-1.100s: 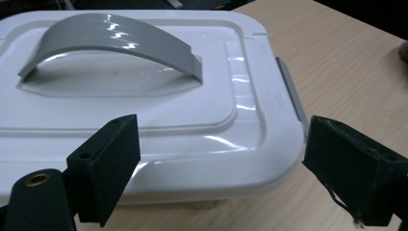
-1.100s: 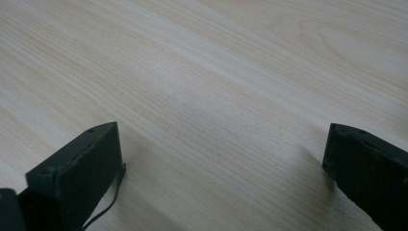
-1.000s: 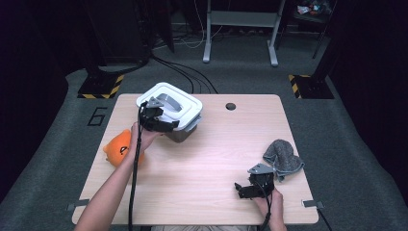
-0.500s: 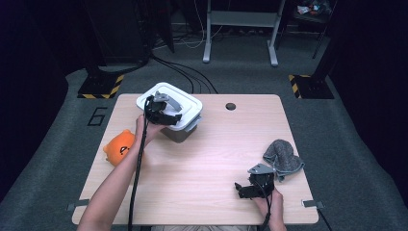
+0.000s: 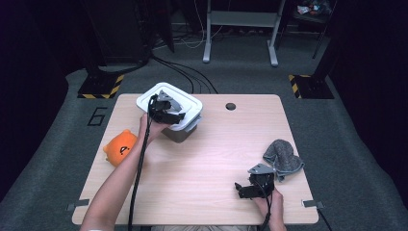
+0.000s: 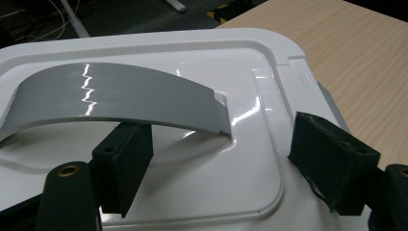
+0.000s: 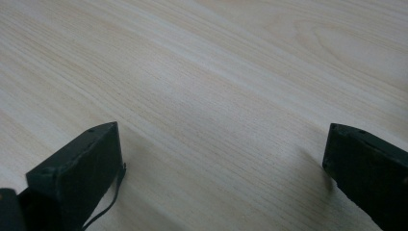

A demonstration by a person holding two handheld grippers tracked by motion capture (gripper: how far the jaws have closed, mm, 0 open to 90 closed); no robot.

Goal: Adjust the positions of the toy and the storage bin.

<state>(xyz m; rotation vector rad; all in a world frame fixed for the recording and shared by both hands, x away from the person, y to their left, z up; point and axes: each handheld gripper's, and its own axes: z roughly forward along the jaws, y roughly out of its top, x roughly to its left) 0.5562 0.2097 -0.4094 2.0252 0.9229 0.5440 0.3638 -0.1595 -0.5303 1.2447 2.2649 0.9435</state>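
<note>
A white lid with an arched grey handle covers a dark bin at the table's far left. My left gripper hovers low over that lid. In the left gripper view its jaws straddle the right end of the handle; they have just been closing, with clear gaps to both pads. My right gripper rests near the front right edge, pointing left. In the right gripper view it stands open over bare wood with nothing between its pads.
An orange plush toy lies left of the bin near the table's left edge. A crumpled grey cloth sits just beyond the right gripper. A small round hole marks the light wooden table at the back.
My left gripper has slid a little to the right over the lid, toward the handle. The right gripper has stayed put.
</note>
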